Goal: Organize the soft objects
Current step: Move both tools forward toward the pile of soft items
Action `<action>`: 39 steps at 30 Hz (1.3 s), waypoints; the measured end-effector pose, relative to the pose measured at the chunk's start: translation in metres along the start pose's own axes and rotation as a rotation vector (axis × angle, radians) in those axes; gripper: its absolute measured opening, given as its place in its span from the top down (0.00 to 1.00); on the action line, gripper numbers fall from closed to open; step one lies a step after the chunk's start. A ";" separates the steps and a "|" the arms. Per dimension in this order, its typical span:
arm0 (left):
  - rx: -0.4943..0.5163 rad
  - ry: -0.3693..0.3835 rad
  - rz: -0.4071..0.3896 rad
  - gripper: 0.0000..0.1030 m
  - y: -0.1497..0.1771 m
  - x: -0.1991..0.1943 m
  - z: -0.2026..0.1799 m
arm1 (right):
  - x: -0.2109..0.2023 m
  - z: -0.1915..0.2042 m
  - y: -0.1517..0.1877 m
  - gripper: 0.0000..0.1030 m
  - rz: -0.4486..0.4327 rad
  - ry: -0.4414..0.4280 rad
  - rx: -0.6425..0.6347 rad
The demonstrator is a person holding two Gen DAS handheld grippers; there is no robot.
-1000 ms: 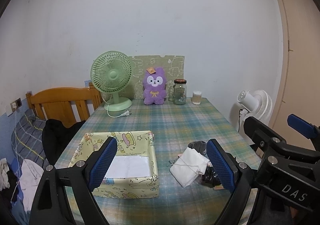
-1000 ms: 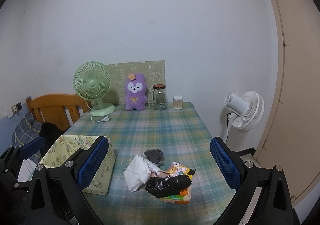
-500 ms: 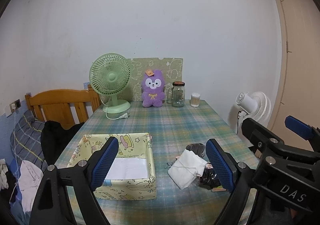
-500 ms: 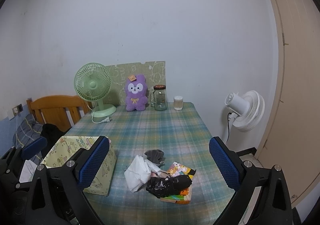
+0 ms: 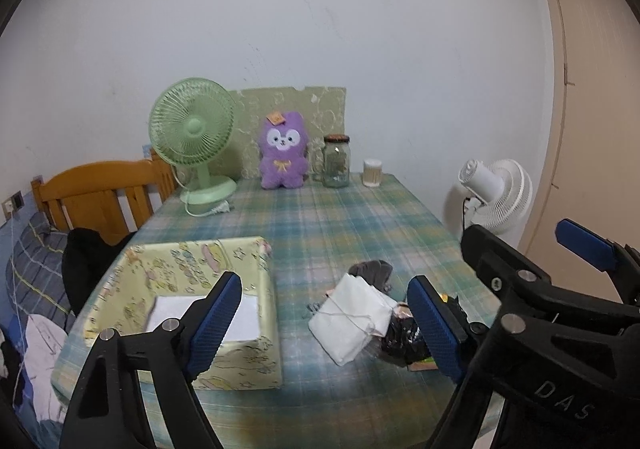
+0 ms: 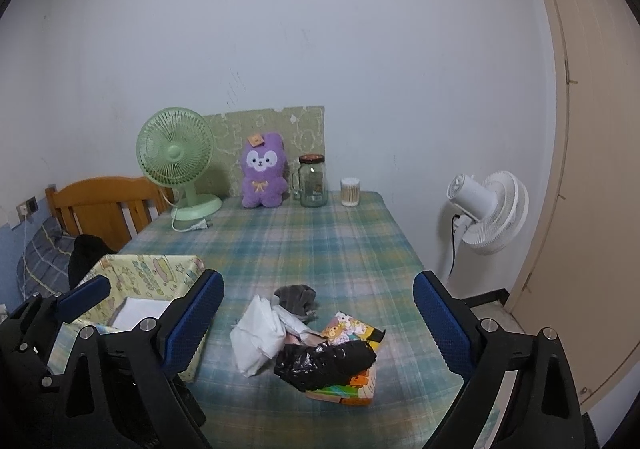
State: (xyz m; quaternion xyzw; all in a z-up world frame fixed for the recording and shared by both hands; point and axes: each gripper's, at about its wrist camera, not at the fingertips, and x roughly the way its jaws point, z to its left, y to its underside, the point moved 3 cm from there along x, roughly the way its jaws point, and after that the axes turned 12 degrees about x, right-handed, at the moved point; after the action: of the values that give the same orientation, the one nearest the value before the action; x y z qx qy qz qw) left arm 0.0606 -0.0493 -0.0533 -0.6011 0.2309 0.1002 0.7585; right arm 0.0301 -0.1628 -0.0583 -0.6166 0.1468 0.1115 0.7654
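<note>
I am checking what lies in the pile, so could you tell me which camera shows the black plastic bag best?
The right wrist view: the black plastic bag lies in full sight between the open fingers, draped over the colourful box. In the left wrist view, one blue finger covers part of the bag.

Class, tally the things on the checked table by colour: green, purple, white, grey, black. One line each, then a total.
Green: 1, the fan
Purple: 1, the plush toy
White: 1, the cloth
Grey: 1, the rag
Black: 1, the bag
Total: 5
</note>
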 end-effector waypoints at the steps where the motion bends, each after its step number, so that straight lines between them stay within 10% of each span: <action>1: 0.004 0.004 0.004 0.16 0.001 0.003 -0.003 | 0.003 -0.001 0.002 0.06 0.006 0.000 -0.004; 39: 0.075 0.094 0.220 0.17 0.054 0.104 -0.048 | 0.114 -0.046 0.071 0.19 0.282 0.087 0.049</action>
State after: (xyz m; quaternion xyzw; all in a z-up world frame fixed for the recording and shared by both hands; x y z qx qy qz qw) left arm 0.1168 -0.0942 -0.1573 -0.5475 0.3343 0.1459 0.7532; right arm 0.1075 -0.1933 -0.1733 -0.5752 0.2675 0.1875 0.7500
